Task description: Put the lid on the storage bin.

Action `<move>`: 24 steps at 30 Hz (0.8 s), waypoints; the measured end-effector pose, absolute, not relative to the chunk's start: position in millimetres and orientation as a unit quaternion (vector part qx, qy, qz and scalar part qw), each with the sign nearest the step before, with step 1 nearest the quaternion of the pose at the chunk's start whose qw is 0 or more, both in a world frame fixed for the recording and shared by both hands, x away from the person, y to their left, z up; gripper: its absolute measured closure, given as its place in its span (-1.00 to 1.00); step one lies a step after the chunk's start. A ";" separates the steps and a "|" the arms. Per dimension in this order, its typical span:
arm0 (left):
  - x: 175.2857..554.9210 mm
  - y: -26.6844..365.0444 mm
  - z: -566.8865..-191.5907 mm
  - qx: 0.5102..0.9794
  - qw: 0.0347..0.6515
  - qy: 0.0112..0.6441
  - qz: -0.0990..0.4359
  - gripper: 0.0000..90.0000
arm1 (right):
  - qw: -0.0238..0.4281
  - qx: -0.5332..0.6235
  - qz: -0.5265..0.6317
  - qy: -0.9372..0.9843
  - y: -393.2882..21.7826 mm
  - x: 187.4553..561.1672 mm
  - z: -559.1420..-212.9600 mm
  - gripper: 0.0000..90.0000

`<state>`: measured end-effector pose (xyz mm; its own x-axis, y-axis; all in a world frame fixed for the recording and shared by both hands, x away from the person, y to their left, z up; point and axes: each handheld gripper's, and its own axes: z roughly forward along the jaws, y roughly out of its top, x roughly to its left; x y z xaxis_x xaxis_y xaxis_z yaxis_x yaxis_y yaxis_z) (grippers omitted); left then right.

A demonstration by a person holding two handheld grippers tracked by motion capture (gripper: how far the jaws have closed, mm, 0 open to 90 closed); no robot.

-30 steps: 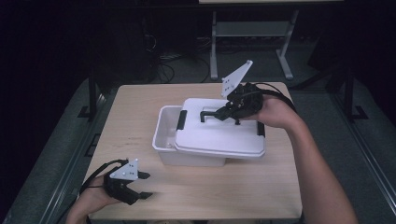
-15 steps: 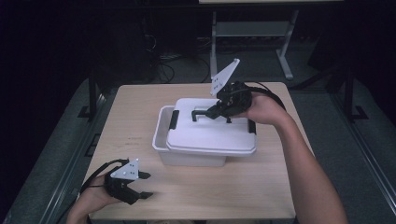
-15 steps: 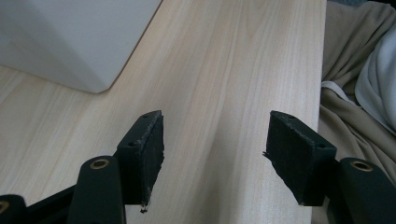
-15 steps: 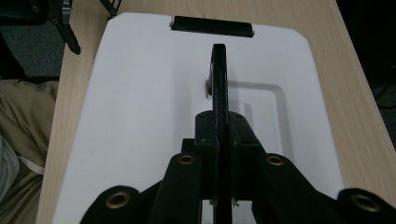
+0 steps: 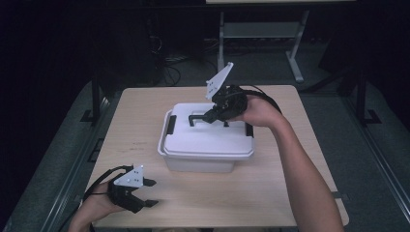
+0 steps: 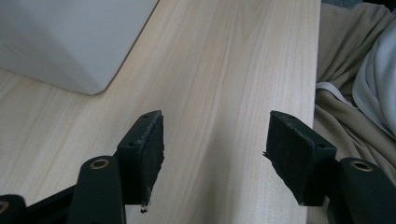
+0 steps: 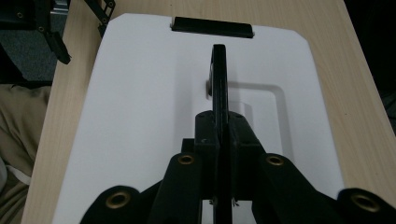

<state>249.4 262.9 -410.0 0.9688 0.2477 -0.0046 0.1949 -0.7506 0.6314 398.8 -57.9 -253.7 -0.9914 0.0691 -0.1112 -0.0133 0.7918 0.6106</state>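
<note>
The white storage box [image 5: 205, 145] sits near the middle of the counter [image 5: 290, 193], its lid [image 5: 208, 135] resting on top and covering it. The right tool [image 5: 209, 116] hangs over the lid's far half, its 2 jaws clamped together on the black handle [image 7: 218, 70], which stands up on edge from its recess in the lid. The left tool [image 5: 147, 193] rests near the counter's front left corner, well apart from the box, jaws spread with nothing between them, bare wood beneath.
</note>
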 end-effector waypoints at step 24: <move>250.6 269.4 -410.8 0.931 0.339 0.127 0.040 -0.19 | 0.046 0.018 0.321 0.946 -30.3 425.1 -281.3 0.86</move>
